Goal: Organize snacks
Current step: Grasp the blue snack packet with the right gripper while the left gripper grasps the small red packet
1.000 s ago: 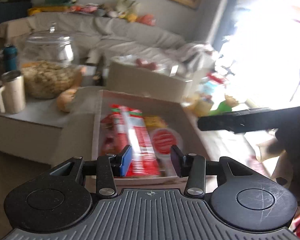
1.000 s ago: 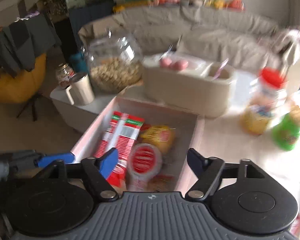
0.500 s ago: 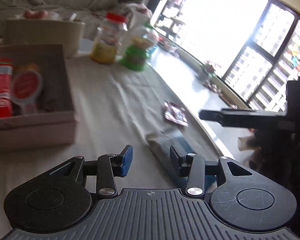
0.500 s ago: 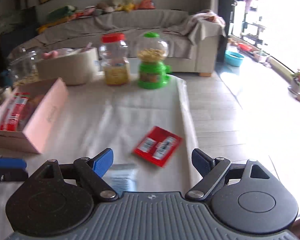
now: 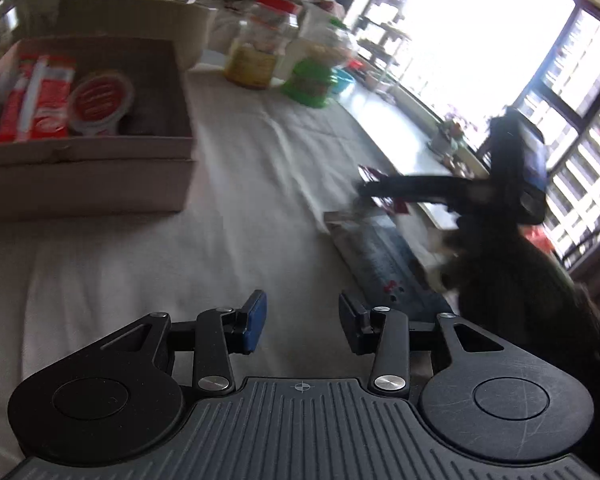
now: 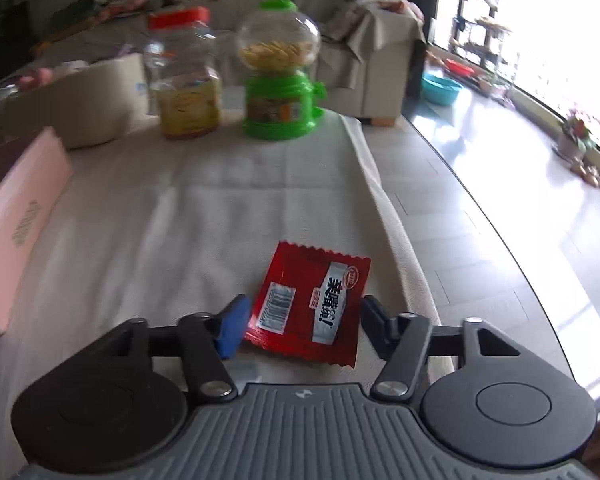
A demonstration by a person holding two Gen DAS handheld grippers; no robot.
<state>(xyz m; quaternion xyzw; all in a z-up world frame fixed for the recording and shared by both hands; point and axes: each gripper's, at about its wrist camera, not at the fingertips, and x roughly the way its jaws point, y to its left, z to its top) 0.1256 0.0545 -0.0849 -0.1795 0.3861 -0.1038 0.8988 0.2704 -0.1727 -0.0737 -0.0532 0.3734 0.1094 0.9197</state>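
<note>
Right wrist view shows the right gripper (image 6: 302, 322) low over the white cloth (image 6: 188, 216), and its jaws are closing with a red snack packet (image 6: 312, 300) lying flat between them; the pads sit at its two sides, and I cannot tell if they press on it yet. Left wrist view shows the left gripper (image 5: 302, 322) partly open with only cloth between its fingers, and a grey-blue snack bag (image 5: 380, 256) lies just to its right. Farther back sits the cardboard box (image 5: 88, 164) with red snacks inside, near a red-lidded jar (image 6: 186, 76) and a green candy machine (image 6: 282, 72).
</note>
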